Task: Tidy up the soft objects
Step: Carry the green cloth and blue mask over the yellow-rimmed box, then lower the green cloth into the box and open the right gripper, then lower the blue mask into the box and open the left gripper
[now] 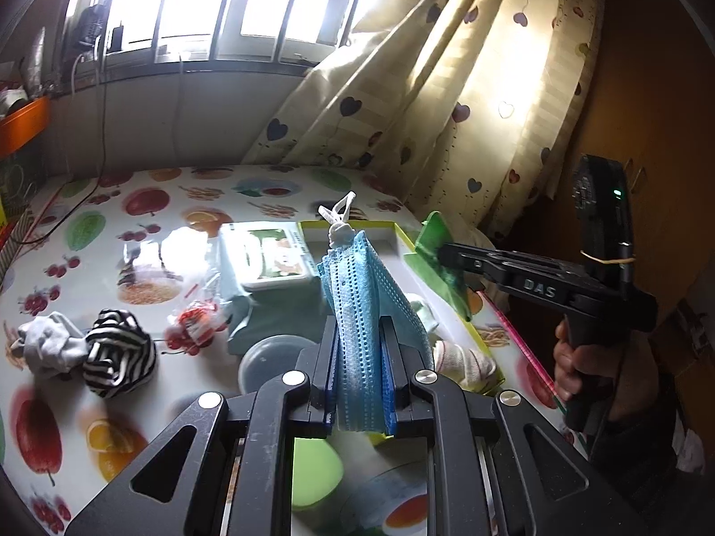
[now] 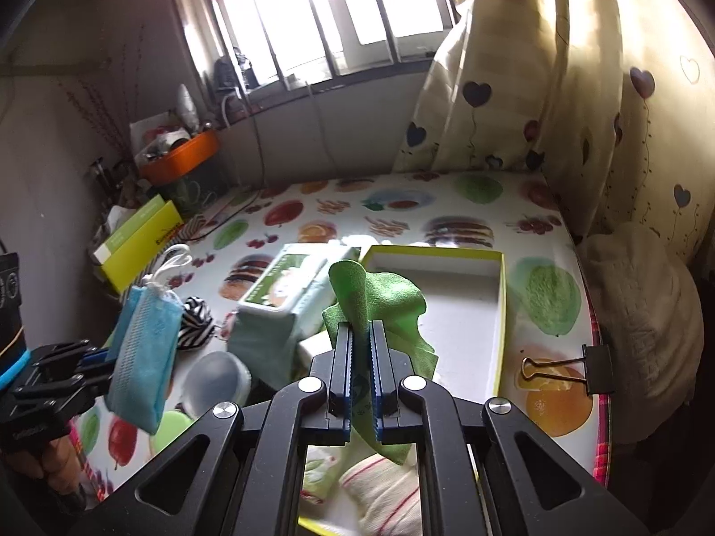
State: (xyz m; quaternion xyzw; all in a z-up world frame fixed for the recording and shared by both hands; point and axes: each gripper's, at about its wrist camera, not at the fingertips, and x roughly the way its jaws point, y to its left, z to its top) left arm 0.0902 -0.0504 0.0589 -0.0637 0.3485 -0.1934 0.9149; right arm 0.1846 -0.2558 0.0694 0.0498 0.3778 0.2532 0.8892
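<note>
Striped white cloth [image 2: 384,487] inside yellow-rimmed box [image 2: 501,308], far end bare

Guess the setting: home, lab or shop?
Most likely a home room: a table under a fruit-print cloth, heart-patterned curtains by a barred window, and household clutter in an orange tub.

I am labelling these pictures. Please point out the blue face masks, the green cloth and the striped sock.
blue face masks [image 1: 357,312], left wrist view, on the folded stack above the jaws.
green cloth [image 2: 384,299], right wrist view, on its upper fold.
striped sock [image 1: 118,357], left wrist view, on its bunched middle.
</note>
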